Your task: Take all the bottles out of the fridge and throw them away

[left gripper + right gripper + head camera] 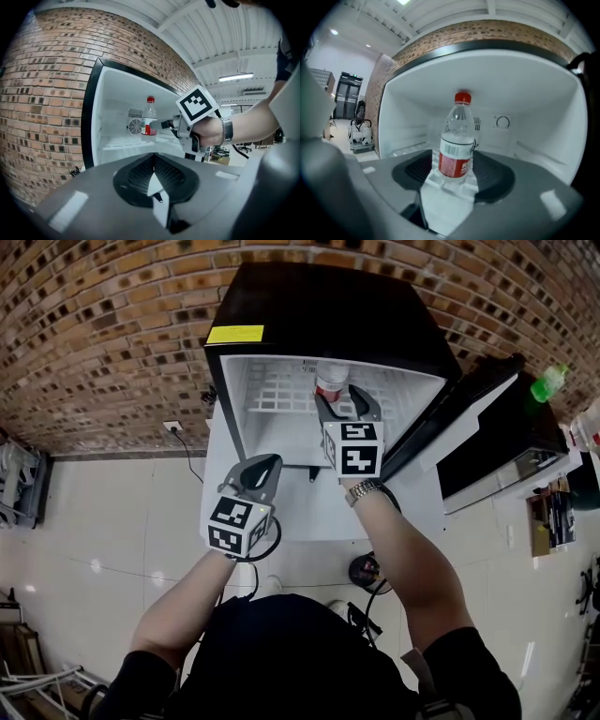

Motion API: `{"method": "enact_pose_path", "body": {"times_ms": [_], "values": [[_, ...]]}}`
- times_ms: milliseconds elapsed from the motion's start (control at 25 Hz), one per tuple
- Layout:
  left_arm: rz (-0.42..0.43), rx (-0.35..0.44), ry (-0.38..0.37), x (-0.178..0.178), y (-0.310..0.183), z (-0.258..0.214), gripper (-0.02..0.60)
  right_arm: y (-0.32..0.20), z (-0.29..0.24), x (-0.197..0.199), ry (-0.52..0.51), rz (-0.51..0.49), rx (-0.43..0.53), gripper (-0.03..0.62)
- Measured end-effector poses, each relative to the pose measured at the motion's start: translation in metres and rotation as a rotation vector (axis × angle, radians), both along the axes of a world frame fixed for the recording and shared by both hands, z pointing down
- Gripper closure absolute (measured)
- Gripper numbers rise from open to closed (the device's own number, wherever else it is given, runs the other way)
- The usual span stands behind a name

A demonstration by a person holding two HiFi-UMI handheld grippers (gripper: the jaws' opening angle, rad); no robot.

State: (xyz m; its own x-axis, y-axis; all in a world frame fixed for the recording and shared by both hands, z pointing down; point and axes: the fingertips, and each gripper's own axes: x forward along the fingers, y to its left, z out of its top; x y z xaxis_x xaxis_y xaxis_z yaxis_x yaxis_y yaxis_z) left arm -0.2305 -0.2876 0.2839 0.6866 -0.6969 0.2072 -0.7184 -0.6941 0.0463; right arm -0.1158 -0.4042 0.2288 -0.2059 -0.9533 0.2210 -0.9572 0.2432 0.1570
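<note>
A clear plastic bottle [330, 381] with a red cap and red label stands upright on the upper shelf inside the open black fridge [281, 315]. My right gripper [339, 399] reaches into the fridge, open. In the right gripper view the bottle [457, 140] stands between the fingertips of that gripper [457, 164], with a gap on each side. My left gripper [265, 467] hangs in front of the fridge, lower and to the left, shut and empty. The left gripper view shows its own closed jaws [153, 159], the bottle [149, 119] and the right gripper [161, 124] beside it.
The fridge door [487, 427] stands swung open to the right. A green bottle [548, 382] sits past the door at the far right. A brick wall [94, 324] runs behind the fridge, with a socket and cable [173, 426] low on the left.
</note>
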Motion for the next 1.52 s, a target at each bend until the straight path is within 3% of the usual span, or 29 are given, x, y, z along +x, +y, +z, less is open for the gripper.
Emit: {"method": "enact_pose_path", "body": {"times_ms": [200, 760, 1080, 1520], "values": [[0.002, 0.004, -0.009, -0.005, -0.007, -0.002, 0.578, -0.017, 0.002, -0.001, -0.009, 0.019, -0.005, 0.300], [-0.022, -0.017, -0.027, -0.026, -0.011, 0.009, 0.578, -0.041, 0.002, -0.002, -0.037, 0.027, 0.003, 0.303], [0.003, -0.035, -0.026, -0.017, -0.001, 0.019, 0.578, -0.004, 0.001, -0.009, -0.040, -0.011, 0.022, 0.313], [0.119, -0.060, -0.037, 0.042, 0.032, 0.030, 0.578, 0.081, 0.029, 0.013, -0.049, -0.022, -0.009, 0.316]]}}
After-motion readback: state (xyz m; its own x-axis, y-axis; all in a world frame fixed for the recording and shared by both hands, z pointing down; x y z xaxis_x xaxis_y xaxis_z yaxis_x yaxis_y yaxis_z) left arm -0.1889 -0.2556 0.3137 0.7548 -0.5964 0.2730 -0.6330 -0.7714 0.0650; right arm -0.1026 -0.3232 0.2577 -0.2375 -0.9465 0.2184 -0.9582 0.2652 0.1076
